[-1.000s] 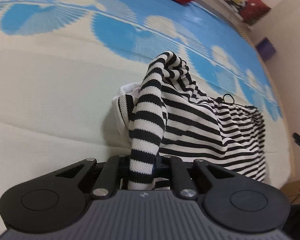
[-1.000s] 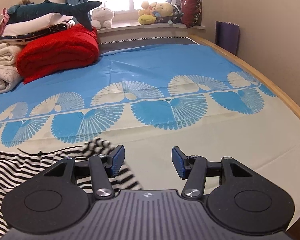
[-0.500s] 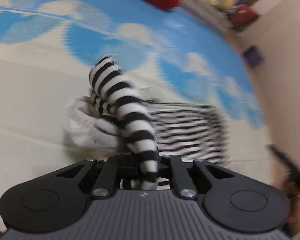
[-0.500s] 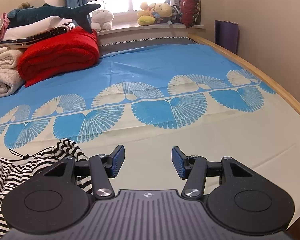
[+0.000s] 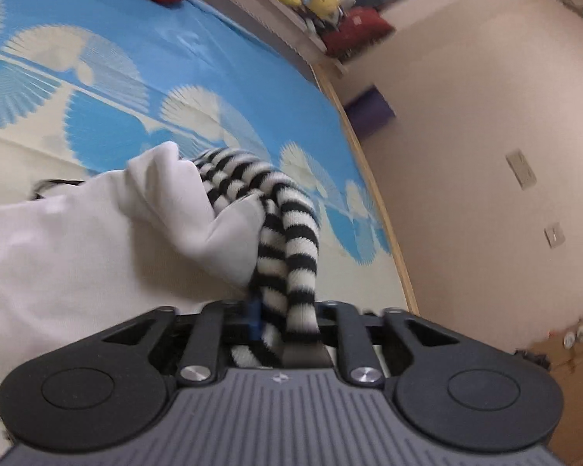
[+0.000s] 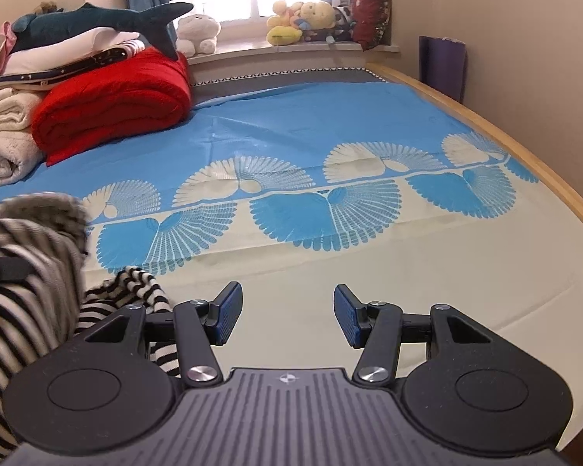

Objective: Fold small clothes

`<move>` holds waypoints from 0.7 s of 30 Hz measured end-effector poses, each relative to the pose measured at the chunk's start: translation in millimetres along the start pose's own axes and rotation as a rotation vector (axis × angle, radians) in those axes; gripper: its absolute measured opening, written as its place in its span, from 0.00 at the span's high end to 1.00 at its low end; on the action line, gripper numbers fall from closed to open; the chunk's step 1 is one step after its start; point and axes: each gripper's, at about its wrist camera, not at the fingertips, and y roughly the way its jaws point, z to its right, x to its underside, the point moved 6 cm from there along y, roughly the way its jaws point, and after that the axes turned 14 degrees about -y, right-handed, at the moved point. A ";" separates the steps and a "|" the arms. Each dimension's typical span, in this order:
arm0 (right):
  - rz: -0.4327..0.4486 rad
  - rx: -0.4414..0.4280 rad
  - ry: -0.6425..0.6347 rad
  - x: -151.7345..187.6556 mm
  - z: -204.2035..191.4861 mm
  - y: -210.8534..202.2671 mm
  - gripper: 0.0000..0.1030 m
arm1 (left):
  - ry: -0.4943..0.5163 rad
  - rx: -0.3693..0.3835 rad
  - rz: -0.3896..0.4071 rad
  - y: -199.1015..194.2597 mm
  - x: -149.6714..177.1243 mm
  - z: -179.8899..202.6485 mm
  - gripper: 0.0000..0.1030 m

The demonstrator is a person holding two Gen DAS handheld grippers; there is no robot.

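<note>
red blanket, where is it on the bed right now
In the right wrist view the folded red blanket sits at the far left of the bed, against the stack of pale bedding, with the plush shark above it.

Bed with a blue and cream fan-patterned sheet

The wooden-edged bed (image 6: pixel 524 147) carries a smooth sheet (image 6: pixel 330 116), blue at the far end and cream nearer, with a band of fan shapes between. On it at the far left lie a folded red blanket (image 6: pixel 112 108) and, just beside it, folded cream blankets (image 6: pixel 0 143). At the near left, a black-and-white striped knit garment (image 6: pixel 136 287) lies partly on the cream area.
</note>
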 end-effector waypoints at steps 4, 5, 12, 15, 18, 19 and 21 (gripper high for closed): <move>0.002 -0.035 0.019 -1.0 -2.4 2.0 0.47 | 0.035 0.166 0.008 -23.6 -4.1 15.1 0.52; 0.004 -0.050 0.027 -1.8 -3.3 2.4 0.47 | 0.059 0.170 0.027 -32.9 -6.9 16.6 0.49; -0.075 -0.350 0.145 3.6 -36.7 14.1 0.46 | 0.134 -0.081 0.029 -62.5 -13.8 -32.5 0.53; -0.179 -0.457 0.124 15.7 -65.1 25.0 0.45 | 0.224 -0.179 -0.008 -68.4 -2.0 -49.4 0.55; -0.291 -0.490 0.036 32.3 -91.4 33.2 0.45 | 0.311 -0.235 -0.057 -70.5 11.3 -62.7 0.55; -0.307 -0.494 -0.008 36.1 -98.5 31.9 0.45 | 0.335 -0.248 -0.071 -73.0 15.5 -65.7 0.55; -0.324 -0.510 -0.076 42.1 -107.6 27.8 0.45 | 0.376 -0.274 -0.101 -73.5 24.1 -72.1 0.55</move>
